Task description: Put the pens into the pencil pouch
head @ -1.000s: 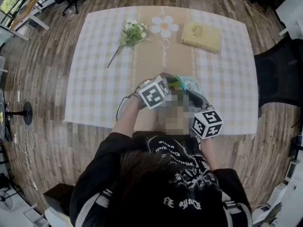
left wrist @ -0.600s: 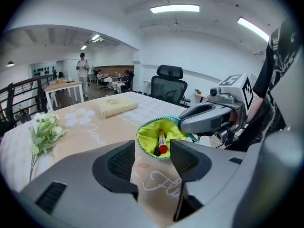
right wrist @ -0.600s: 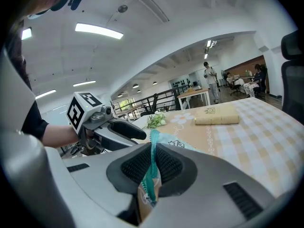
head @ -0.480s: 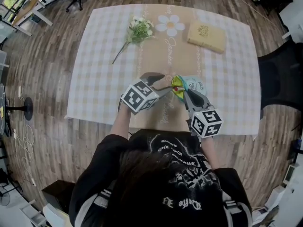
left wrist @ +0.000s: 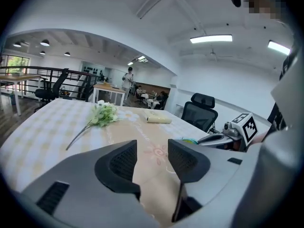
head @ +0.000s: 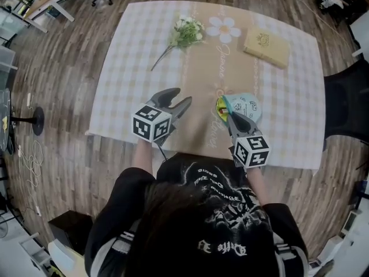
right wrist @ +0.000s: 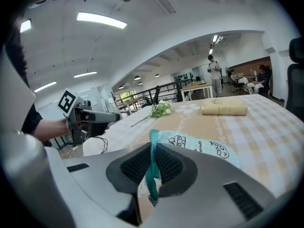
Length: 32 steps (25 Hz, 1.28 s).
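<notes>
The pencil pouch (head: 245, 104) lay on the bench (head: 127, 68) just ahead of the right gripper (head: 230, 116). That gripper's fingers (right wrist: 173, 167) were clenched on the pouch's teal zipper edge (right wrist: 152, 156), and the pale printed cloth trailed away beyond the fingertips. The pouch looked soft and light: thin fabric that would fold, sag and slide over the bench cloth rather than keep a shape. The stitched zipper band, likely stiffer than the rest, therefore seemed the sound place to take hold, close to the mouth, as here. At that mouth, just left of the clenched fingers, some coloured ends (head: 220, 104) in yellow, green and red showed (probably pens already inside, though too small to be sure). Pens would be hard, smooth and apt to slip out if the mouth tipped down. The left gripper (head: 180, 99) hung well apart to the pouch's left, its fingers released. They had just closed a little, with only bare bench between them. Far beyond both pairs of fingers lay a flower sprig (head: 185, 33) and a tan book (head: 266, 46).
</notes>
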Available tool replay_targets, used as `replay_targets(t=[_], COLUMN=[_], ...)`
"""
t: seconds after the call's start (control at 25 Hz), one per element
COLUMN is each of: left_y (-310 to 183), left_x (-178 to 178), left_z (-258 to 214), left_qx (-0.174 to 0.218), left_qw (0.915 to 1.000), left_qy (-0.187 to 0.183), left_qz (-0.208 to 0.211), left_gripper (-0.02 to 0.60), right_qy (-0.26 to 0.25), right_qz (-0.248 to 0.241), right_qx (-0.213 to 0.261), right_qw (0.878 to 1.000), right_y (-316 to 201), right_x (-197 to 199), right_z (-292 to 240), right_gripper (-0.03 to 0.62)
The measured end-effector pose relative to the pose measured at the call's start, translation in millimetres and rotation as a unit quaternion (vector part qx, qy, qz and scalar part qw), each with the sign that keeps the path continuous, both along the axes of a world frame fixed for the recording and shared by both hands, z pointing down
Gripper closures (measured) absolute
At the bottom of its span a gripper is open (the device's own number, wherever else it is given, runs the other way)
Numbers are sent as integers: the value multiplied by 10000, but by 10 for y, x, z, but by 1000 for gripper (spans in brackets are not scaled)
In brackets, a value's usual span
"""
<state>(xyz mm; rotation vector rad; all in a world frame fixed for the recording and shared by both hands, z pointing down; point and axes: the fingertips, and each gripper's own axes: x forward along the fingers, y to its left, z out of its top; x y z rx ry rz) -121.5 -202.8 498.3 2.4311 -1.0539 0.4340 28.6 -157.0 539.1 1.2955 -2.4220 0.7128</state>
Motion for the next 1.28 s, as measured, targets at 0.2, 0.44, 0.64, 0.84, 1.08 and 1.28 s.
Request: replay_targets(t=[0.2,0.44,0.64,0.84,1.08,1.28], left_y=[88,212,384,464,522,584], left_x=[-347,-617,-698,-804,-809,-746], left_z=[2,89,257,276,245,255], left_qx=[59,-28,-252,-226,-135,-115], left_qw=[9988,9957,9942,9923,9924,9934], left_qy=[116,360,487,574,577,565], left_qz=[-466,-857,-928,-1077,-1075,-992], left_gripper=[365,375,413,413,420,420], right_qy=[270,565,687,787,854,813], right_qz=[-66,-49,92,193,292,292], right_qx=[-88,-204,-355,-427,-433,-351], right_qw=[9996,9982,9970,9958,9950,9956], right_y=[49,139,236,313,333,372], right_x=[-172,-298,-349,-373,-393,-431], right_z=[157,354,502,589,609,566], right_gripper=[551,549,548,545,525,438])
